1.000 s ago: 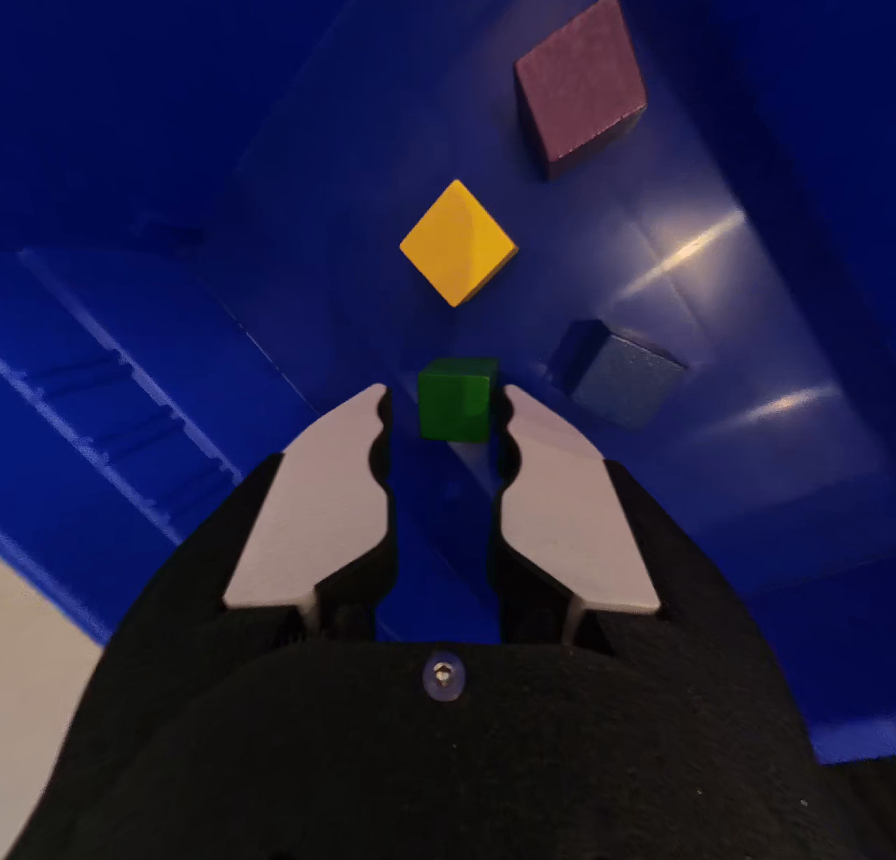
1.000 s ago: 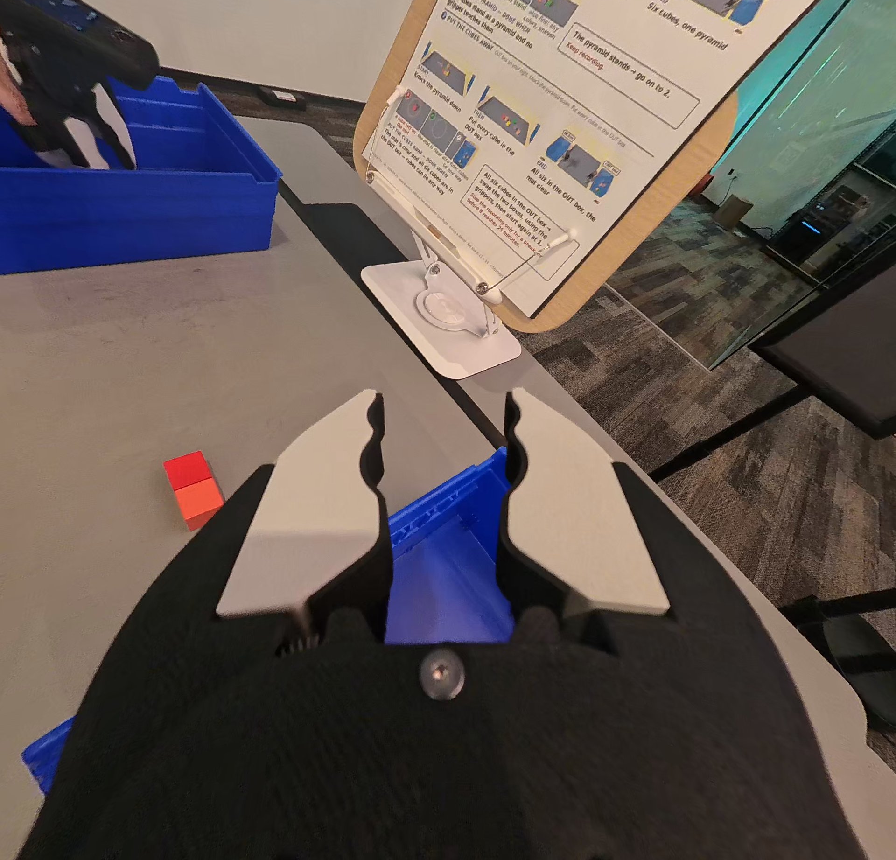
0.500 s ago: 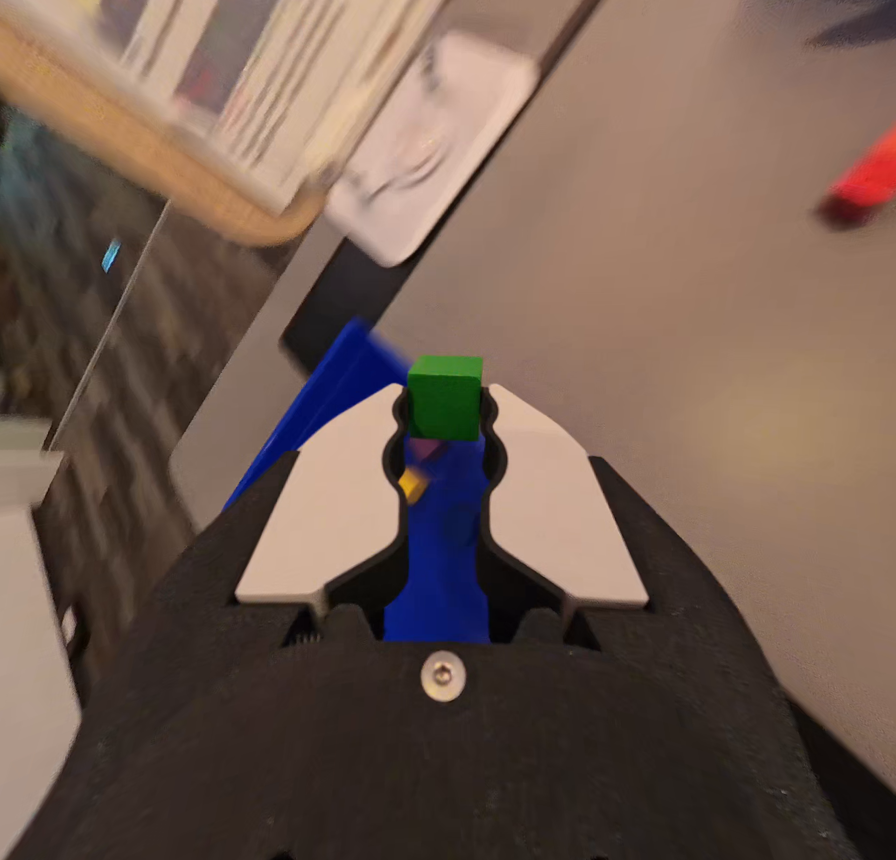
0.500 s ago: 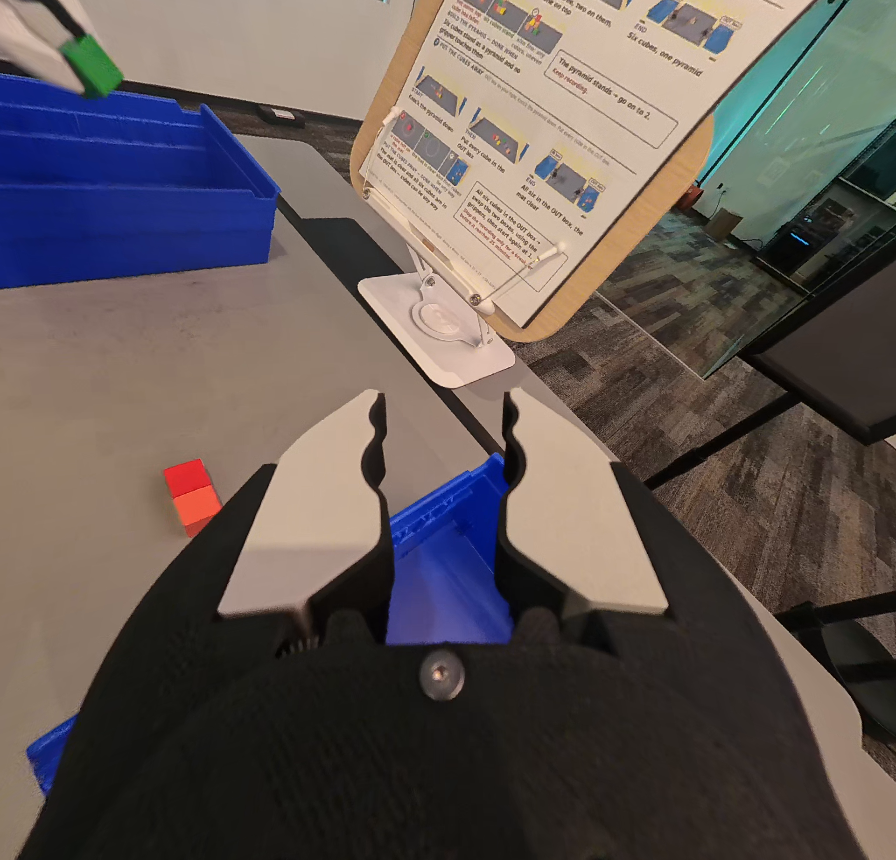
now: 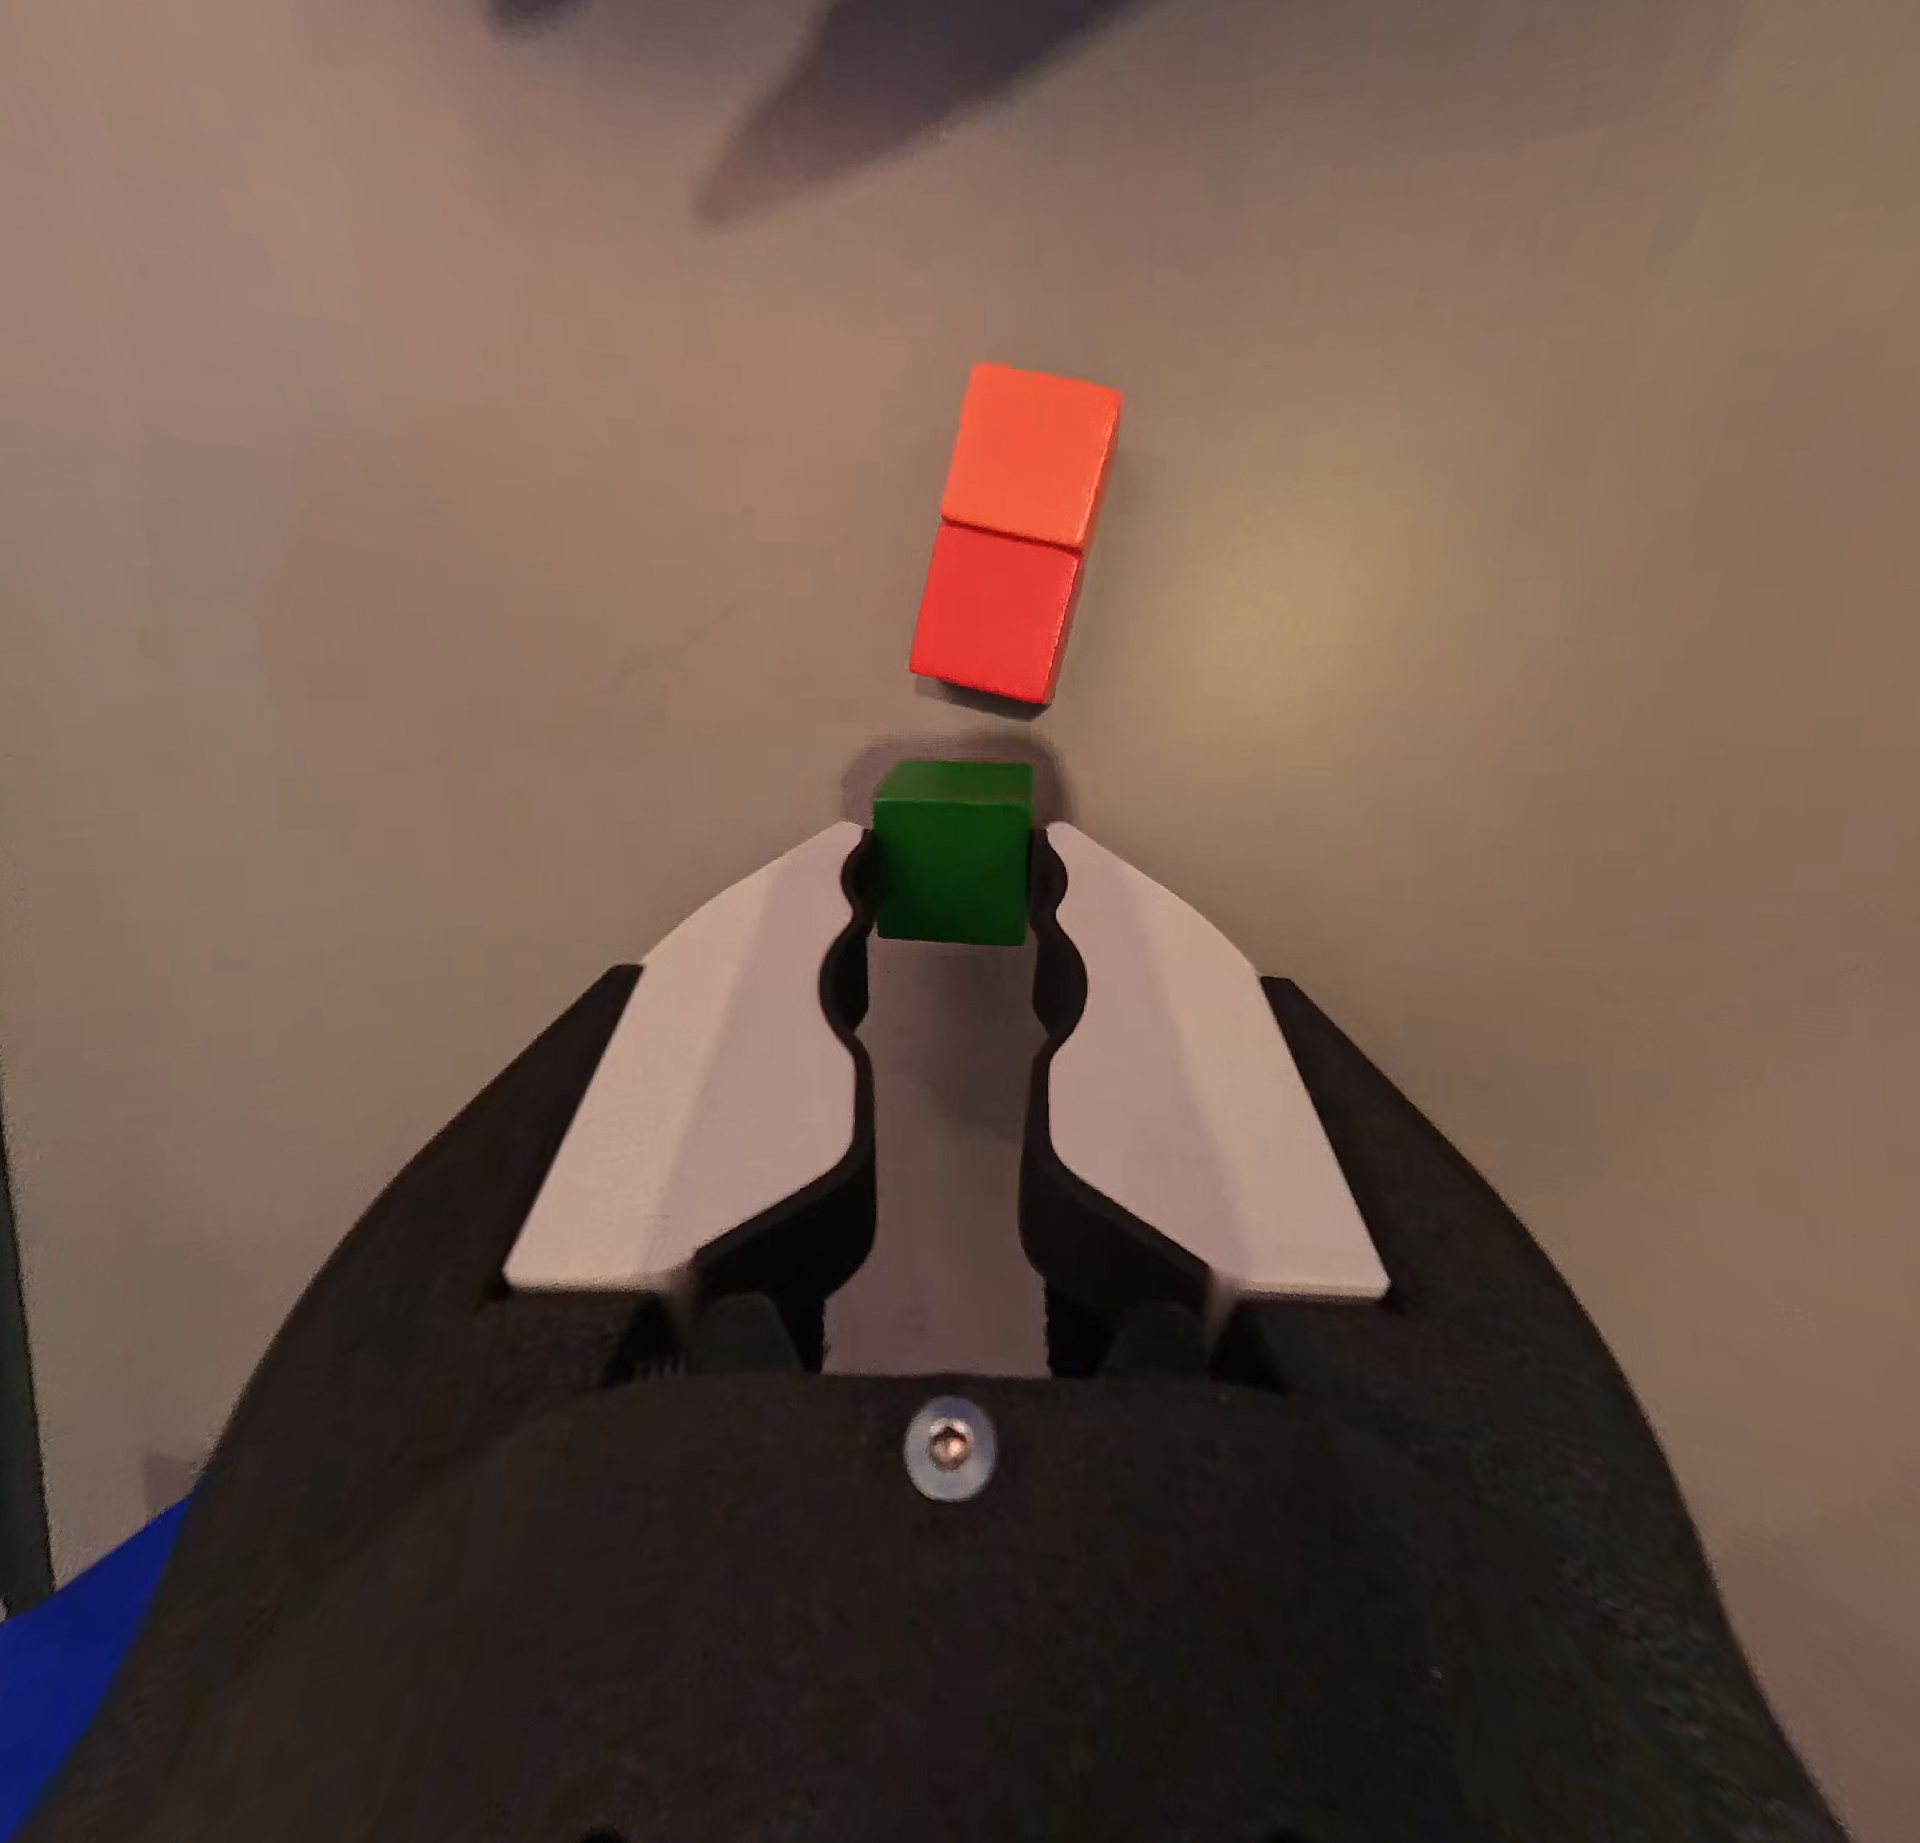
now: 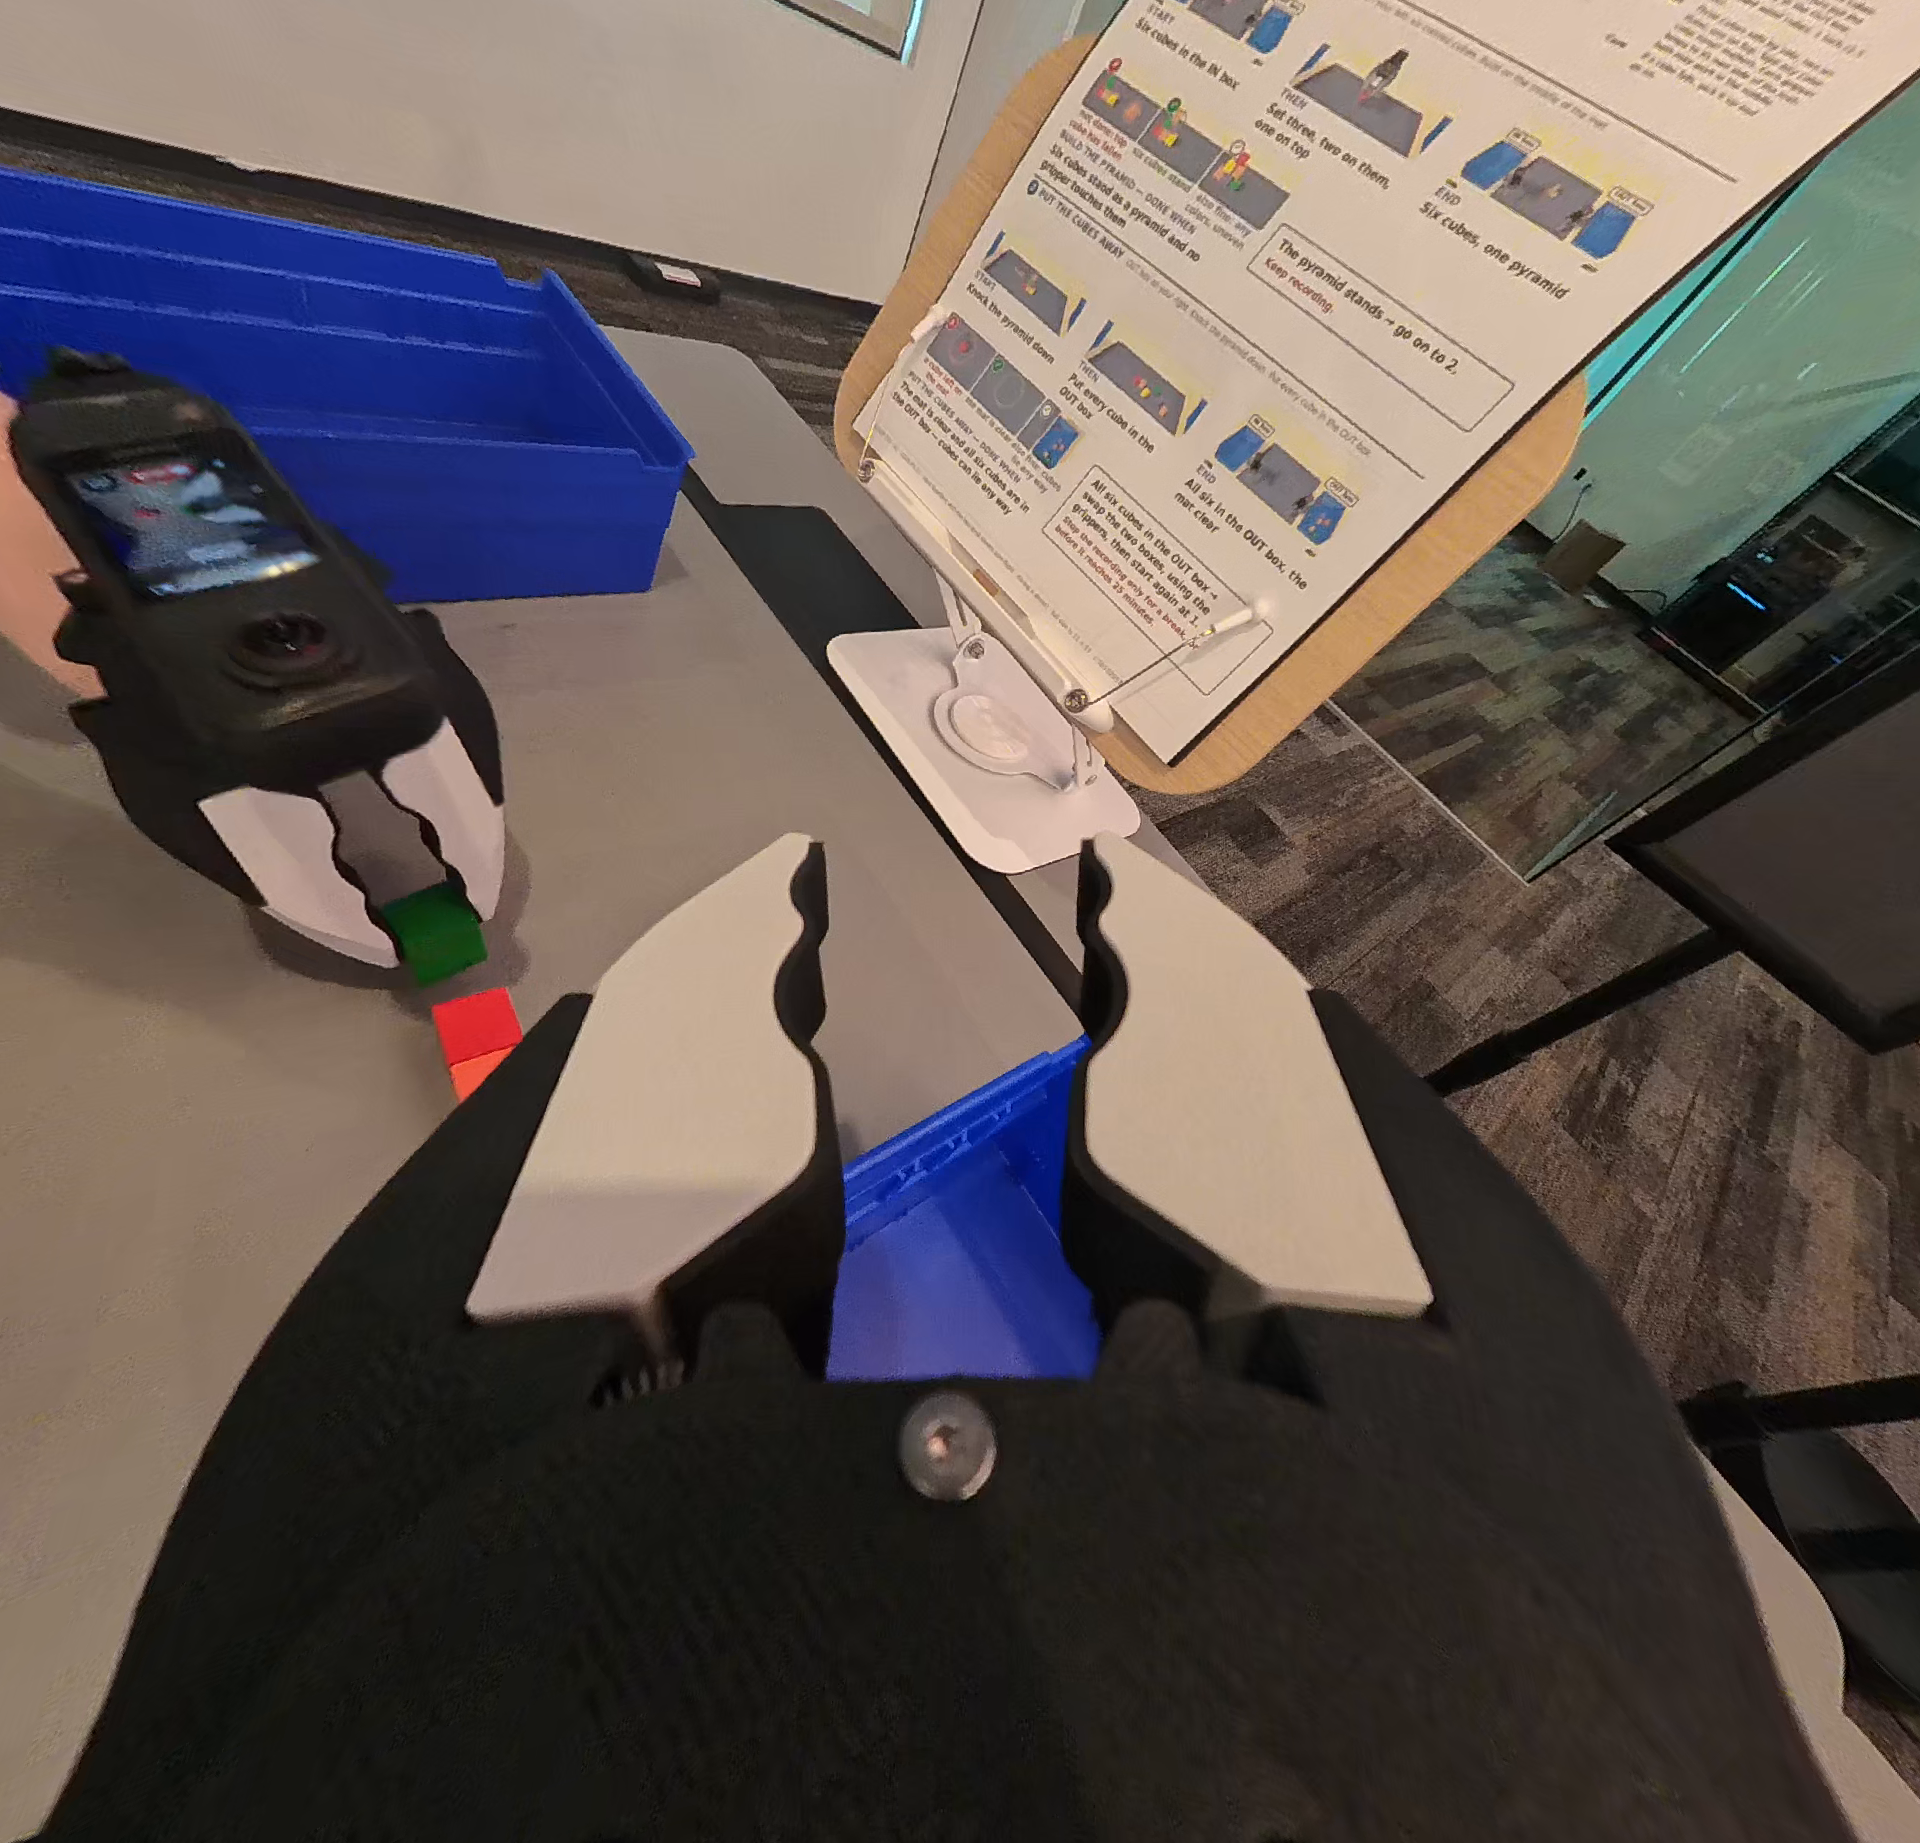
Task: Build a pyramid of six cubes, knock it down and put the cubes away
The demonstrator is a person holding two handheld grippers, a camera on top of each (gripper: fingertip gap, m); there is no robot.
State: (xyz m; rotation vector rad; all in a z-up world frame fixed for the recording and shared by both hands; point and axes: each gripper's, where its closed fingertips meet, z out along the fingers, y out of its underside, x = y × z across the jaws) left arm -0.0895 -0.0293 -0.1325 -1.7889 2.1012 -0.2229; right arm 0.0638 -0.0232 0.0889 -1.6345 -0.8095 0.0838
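Observation:
My left gripper (image 5: 951, 837) is shut on a green cube (image 5: 953, 853) and holds it low over the grey table, just short of a red cube (image 5: 995, 613). An orange cube (image 5: 1031, 455) touches the red cube's far side in a row. In the right wrist view the left gripper (image 6: 416, 920) holds the green cube (image 6: 436, 929) right behind the red cube (image 6: 476, 1028), with the orange cube (image 6: 476, 1074) partly hidden by my right gripper. My right gripper (image 6: 948, 858) is open and empty above a blue bin (image 6: 956, 1243).
A large blue bin (image 6: 436, 422) stands at the back left of the grey table (image 6: 675, 713). An instruction board on a white stand (image 6: 997, 754) sits at the table's right edge. The floor drops away to the right. A blue bin corner (image 5: 73, 1637) shows at lower left. Spacing between my two grippers at the tips: around 25 centimetres.
My left gripper shut on the green cube in the large blue bin, lifted it out and carried it down to the table beside the red cube. My right gripper stayed open over its bin.

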